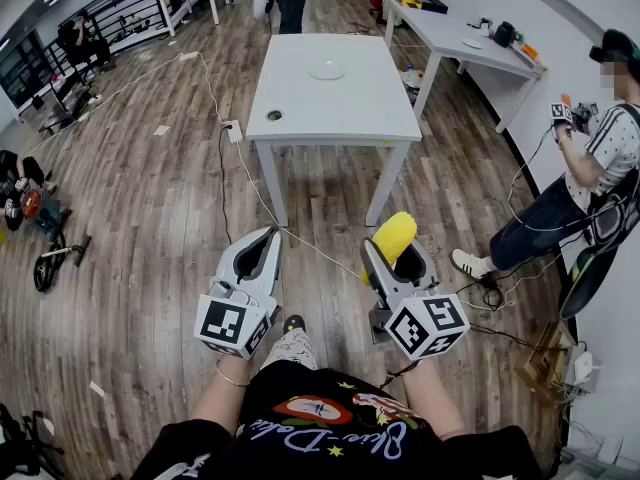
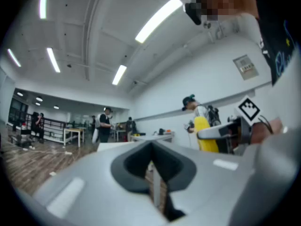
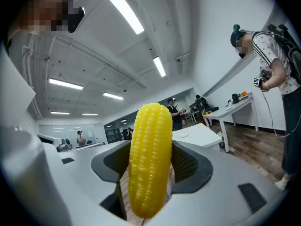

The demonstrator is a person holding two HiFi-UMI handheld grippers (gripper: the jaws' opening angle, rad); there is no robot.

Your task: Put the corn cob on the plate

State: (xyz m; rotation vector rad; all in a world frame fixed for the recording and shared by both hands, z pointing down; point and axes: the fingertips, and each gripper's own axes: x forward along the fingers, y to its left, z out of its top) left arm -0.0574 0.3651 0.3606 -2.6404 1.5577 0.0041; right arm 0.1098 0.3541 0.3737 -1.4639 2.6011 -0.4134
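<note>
A yellow corn cob (image 1: 393, 236) stands upright between the jaws of my right gripper (image 1: 397, 251), which is shut on it; the cob (image 3: 149, 159) fills the middle of the right gripper view. Both grippers are held level in front of me above the wooden floor. The white plate (image 1: 326, 70) lies on the far half of a white table (image 1: 350, 108) some way ahead, and shows small past the cob as the plate (image 3: 181, 134). My left gripper (image 1: 270, 238) is beside the right one, jaws together with nothing in them. The cob (image 2: 203, 133) also appears in the left gripper view.
A small dark round object (image 1: 274, 115) sits on the table's near left part. A power strip (image 1: 233, 130) and cables lie on the floor between me and the table. Another person (image 1: 590, 178) stands at the right. A second white table (image 1: 460, 38) is at the back right.
</note>
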